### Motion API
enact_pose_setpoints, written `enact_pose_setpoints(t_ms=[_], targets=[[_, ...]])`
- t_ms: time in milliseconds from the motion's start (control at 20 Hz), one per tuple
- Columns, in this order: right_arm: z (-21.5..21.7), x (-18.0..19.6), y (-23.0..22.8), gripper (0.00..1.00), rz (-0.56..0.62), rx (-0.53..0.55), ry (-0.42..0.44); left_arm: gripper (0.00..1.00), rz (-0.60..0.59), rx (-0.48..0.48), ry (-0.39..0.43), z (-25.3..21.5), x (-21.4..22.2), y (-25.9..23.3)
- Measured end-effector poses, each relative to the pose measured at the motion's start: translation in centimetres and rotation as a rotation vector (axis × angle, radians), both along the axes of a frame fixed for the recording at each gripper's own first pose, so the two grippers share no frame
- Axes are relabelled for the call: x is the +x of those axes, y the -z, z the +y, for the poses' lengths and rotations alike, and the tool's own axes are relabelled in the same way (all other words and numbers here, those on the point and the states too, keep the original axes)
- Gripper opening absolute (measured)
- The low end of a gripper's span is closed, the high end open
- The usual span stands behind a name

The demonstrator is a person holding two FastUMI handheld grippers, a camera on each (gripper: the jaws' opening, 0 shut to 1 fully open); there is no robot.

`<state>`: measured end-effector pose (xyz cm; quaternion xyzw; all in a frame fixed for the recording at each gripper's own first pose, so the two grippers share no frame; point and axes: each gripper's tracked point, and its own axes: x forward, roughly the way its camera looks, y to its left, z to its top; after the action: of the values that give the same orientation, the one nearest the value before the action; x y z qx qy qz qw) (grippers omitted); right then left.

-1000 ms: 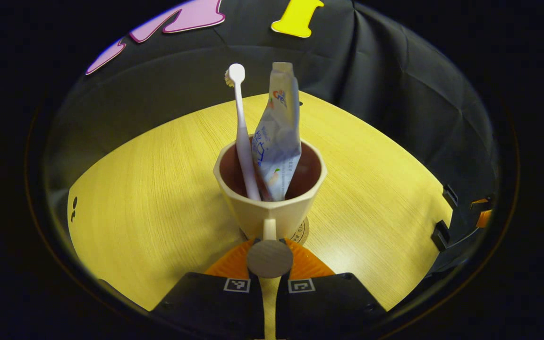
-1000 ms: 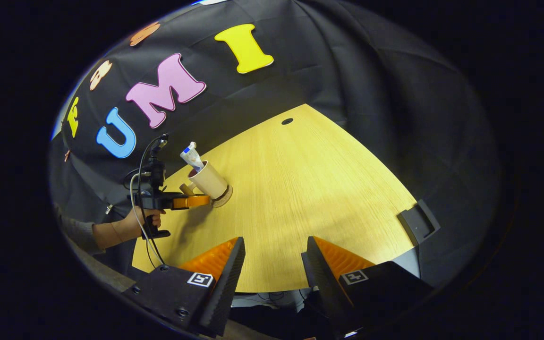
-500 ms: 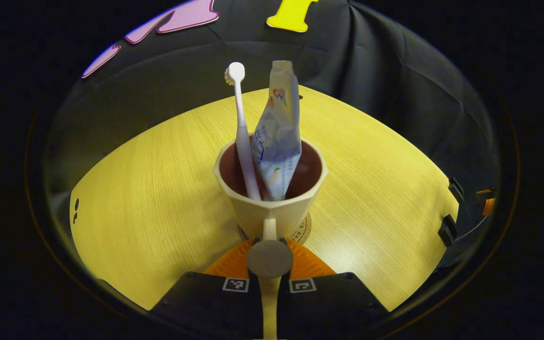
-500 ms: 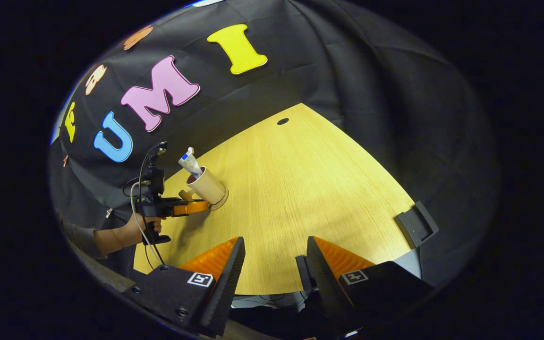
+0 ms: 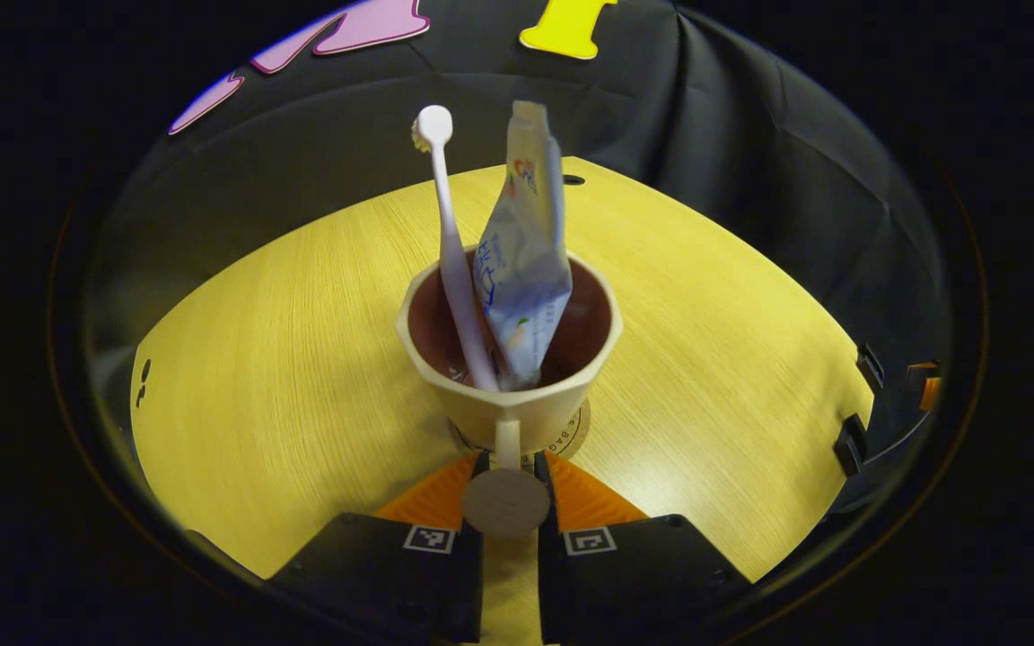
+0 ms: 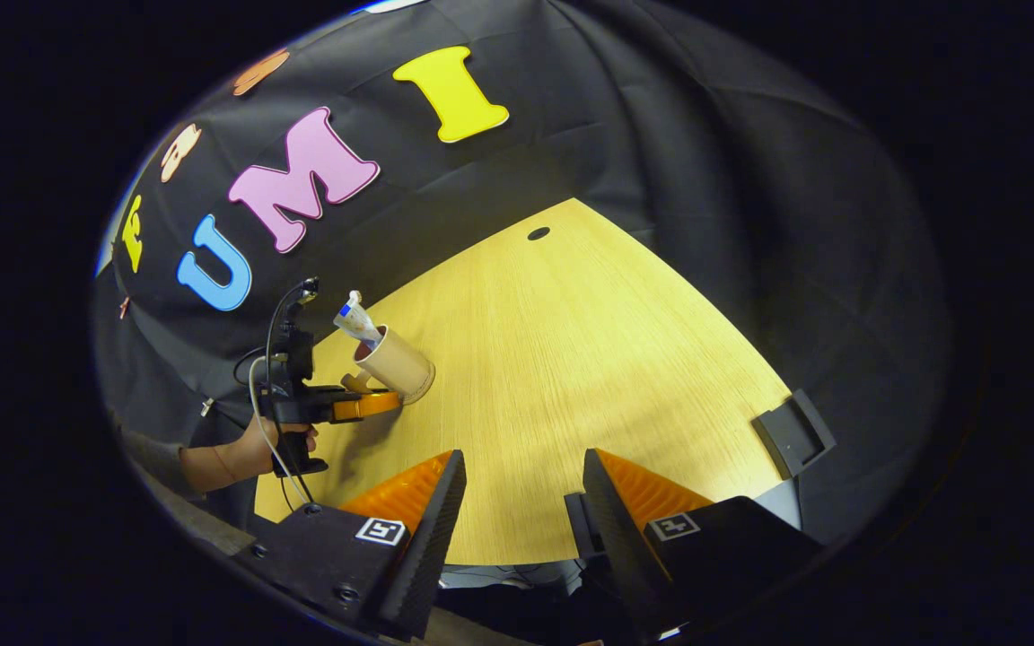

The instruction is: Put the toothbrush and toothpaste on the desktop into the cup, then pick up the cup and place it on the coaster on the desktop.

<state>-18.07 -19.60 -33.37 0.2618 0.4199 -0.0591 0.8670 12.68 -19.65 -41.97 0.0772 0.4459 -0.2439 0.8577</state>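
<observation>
1. The cup [image 5: 508,359] is seen upright in the left gripper view, standing on the coaster [image 5: 571,431], whose rim shows below the cup's base on the near right side.
2. The toothbrush [image 5: 450,242] and the toothpaste [image 5: 524,260] are held inside the cup; both stand up past its rim, the toothbrush to the left of the toothpaste, head uppermost.
3. The cup's handle [image 5: 507,440] is pointed toward the left gripper [image 5: 507,484] and lies between its jaws. The jaws are slightly parted, with a narrow gap on each side of the handle; no grip is seen.
4. In the right gripper view the cup [image 6: 396,366] is seen far left on the counter [image 6: 571,377], with the left gripper [image 6: 364,405] just beside it, held by a hand [image 6: 257,444].
5. The right gripper [image 6: 517,502] is held well apart from the cup, over the counter's near edge. Its jaws are spread wide, with nothing between them.
</observation>
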Motion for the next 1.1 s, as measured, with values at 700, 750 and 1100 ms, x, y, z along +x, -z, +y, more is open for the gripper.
enact_pose_setpoints(t_ms=[700,750,1100], targets=[[6.2,3.3,-0.1,0.82,-0.017,0.032,-0.155,1.0,-0.098,0.01,-0.064,5.0,-4.2,-4.6],[6.9,3.9,-0.2,0.82,-0.022,0.034,-0.175,0.99,-0.109,0.005,-0.077,5.6,-4.6,-5.4],[13.6,8.6,-1.7,0.83,-0.074,0.068,-0.331,0.99,-0.205,-0.102,-0.252,11.5,-6.5,-12.7]])
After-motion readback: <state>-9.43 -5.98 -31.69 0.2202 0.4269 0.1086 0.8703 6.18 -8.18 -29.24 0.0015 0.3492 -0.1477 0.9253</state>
